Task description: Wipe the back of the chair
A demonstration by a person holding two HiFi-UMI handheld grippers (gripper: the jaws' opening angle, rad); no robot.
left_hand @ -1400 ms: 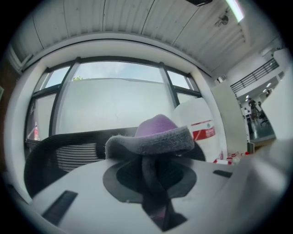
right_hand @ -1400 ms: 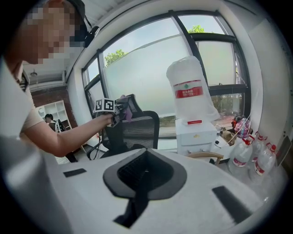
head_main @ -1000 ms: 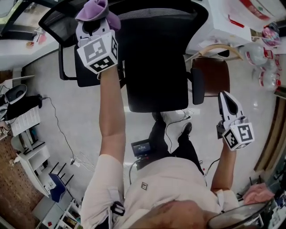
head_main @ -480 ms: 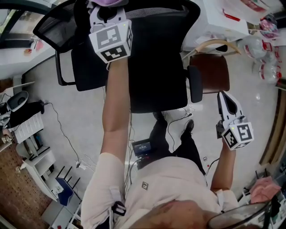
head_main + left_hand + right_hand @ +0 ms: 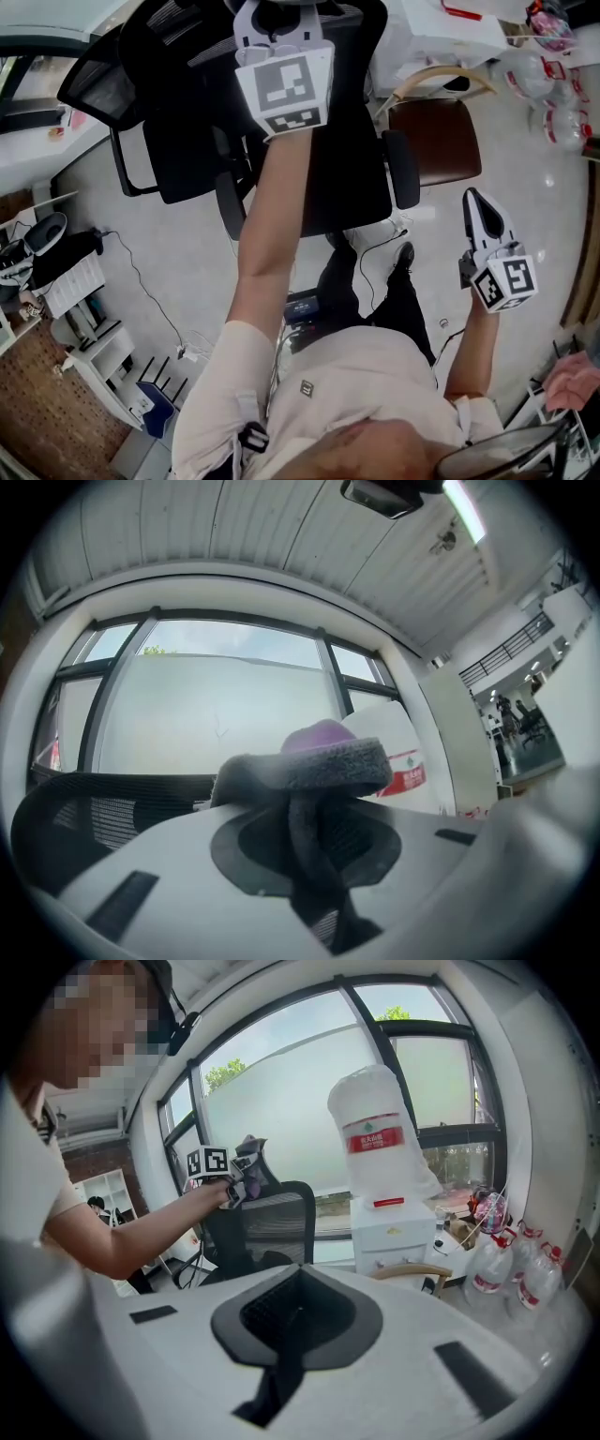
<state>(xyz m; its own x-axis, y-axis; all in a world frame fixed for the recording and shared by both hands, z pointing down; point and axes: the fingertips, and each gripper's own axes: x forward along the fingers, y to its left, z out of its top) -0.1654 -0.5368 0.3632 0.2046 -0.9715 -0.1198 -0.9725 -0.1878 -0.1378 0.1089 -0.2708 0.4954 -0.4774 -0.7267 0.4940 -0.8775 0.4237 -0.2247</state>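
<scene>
Pinching a cloth point(image 5: 317, 761), the left gripper point(image 5: 314, 799) has its jaws closed tight on a bunched fold, with the rest of the cloth (grey, purple showing on top) mushrooming out past the tips. In the head view that gripper point(image 5: 275, 13) is at full arm's reach over the top of the chair point(image 5: 349, 173). The right gripper view puts the cloth right at the upper edge of the chair's back, though I can't tell if it's actually touching. The right gripper point(image 5: 482, 214) hangs low at the person's side, well apart from the chair, jaws together with nothing between them. A second chair point(image 5: 108, 84) stands just left of the first, and a water jug point(image 5: 377, 1133) sits on a cabinet beyond.

Risks, as I judge them:
- The cloth is held by one small fold, so dragging it down the mesh could pull it out or snag it.
- Nothing braces the chair, so a push could swivel or shove it away and the wipe would skim.
- With the arm fully extended, there's little pressure control.
</scene>
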